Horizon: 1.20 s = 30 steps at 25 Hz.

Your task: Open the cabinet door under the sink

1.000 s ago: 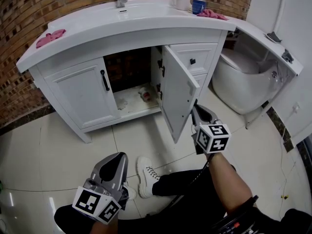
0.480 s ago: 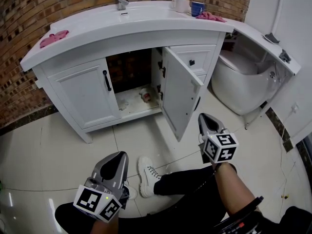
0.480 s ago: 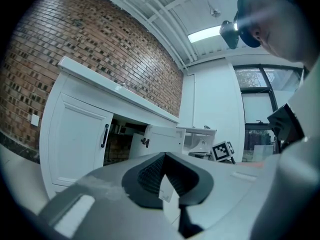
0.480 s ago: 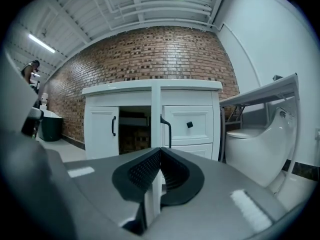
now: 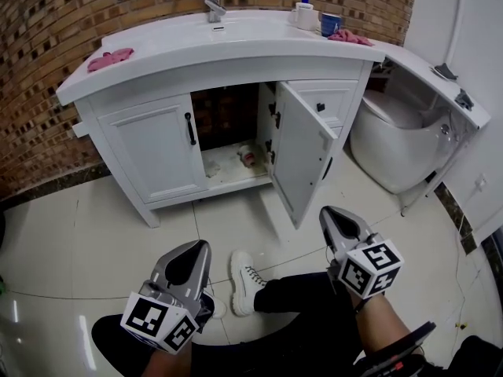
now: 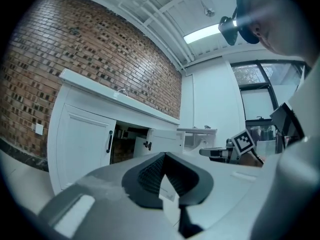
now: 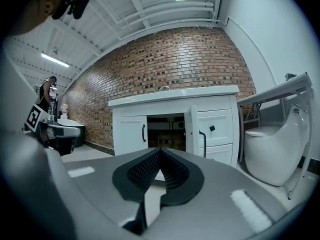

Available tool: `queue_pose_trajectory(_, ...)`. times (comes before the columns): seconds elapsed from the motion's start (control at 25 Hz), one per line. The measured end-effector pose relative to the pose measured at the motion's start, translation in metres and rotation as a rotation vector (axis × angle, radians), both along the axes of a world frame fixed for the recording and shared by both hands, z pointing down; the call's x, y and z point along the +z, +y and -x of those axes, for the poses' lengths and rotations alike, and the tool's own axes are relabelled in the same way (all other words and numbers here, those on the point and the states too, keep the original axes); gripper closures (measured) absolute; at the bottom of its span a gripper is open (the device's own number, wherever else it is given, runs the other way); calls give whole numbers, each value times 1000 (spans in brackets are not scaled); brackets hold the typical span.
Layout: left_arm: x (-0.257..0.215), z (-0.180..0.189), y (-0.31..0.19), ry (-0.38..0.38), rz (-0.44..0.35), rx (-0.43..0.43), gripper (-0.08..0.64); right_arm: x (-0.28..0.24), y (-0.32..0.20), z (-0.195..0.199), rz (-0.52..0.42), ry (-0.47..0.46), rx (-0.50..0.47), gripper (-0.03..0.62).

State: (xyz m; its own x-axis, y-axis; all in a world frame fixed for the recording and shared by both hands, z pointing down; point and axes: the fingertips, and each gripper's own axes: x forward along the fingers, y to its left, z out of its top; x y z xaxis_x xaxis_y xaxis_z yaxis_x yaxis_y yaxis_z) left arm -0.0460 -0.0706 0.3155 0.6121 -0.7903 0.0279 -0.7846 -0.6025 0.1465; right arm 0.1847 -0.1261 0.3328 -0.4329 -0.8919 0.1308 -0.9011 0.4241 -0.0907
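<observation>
The white vanity [image 5: 236,57] under the sink has two doors. Its right door [image 5: 302,151] stands swung out toward me, its black handle [image 5: 327,167] on the outer face; the dark inside shows. The left door [image 5: 153,151] is closed, with a black handle [image 5: 190,129]. My right gripper [image 5: 328,214] hangs shut and empty over my knee, a short way in front of the open door. My left gripper [image 5: 200,247] is shut and empty near my left leg. The open door [image 7: 190,129] lies ahead of the right gripper [image 7: 160,151]; the left gripper [image 6: 161,156] points at the cabinet too.
A white toilet [image 5: 393,144] stands right of the vanity under a narrow shelf [image 5: 440,73]. A small container [image 5: 246,155] lies inside the cabinet. My white shoe [image 5: 247,277] rests on the tiled floor. A faucet [image 5: 212,2], a blue cup [image 5: 330,23] and pink cloths [image 5: 110,57] sit on top.
My right gripper has drawn back from the open door's edge toward my knee. The door stays open. The left gripper has hardly moved.
</observation>
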Motion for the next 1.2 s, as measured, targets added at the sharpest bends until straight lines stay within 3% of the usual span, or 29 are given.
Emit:
queue_pose_trajectory(0.44, 0, 38, 41, -32, -4, -81, 554, -18, 66, 63, -39, 70, -191, 584)
queue_pose_trajectory(0.72, -7, 51, 59, -22, -30, -113, 554, -17, 88, 73, -27, 40, -218, 584)
queue_pose_trajectory(1.2, -12, 46, 68, -7, -41, -95, 554, -19, 94, 78, -23, 35, -228, 584)
